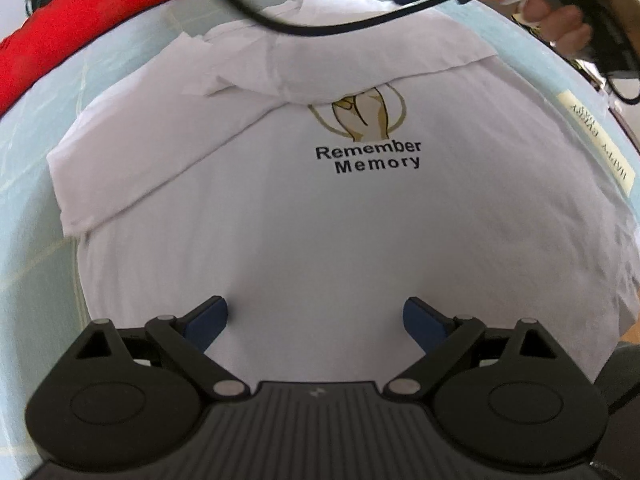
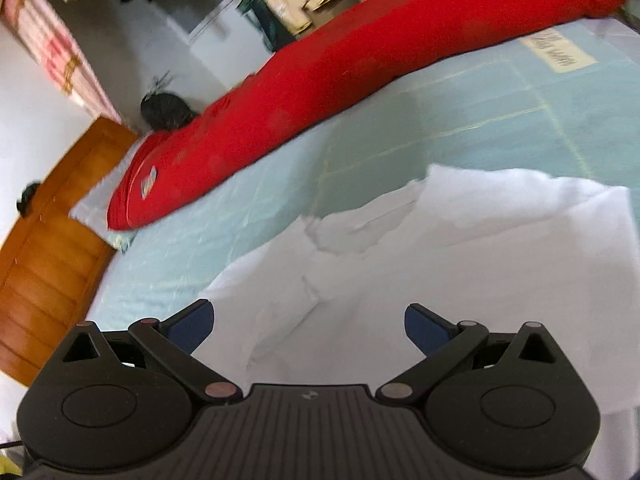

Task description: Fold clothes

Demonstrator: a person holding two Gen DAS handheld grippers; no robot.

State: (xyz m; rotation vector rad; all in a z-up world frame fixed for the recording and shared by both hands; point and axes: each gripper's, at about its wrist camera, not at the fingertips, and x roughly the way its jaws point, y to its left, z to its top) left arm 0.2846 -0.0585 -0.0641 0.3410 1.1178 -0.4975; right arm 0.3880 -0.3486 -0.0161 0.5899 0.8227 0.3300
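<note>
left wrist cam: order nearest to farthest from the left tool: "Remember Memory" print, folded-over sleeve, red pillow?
From the left tool, open over the white T-shirt:
1. "Remember Memory" print, straight ahead, mid-shirt.
2. Folded-over sleeve, ahead and to the left, lying across the shirt.
3. Red pillow, far upper left, beyond the shirt on the bed.

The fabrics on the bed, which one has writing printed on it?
The white T-shirt, spread flat below the open left gripper, with "Remember Memory" in black under a gold emblem. The red quilt along the bed's edge shows no writing.
</note>
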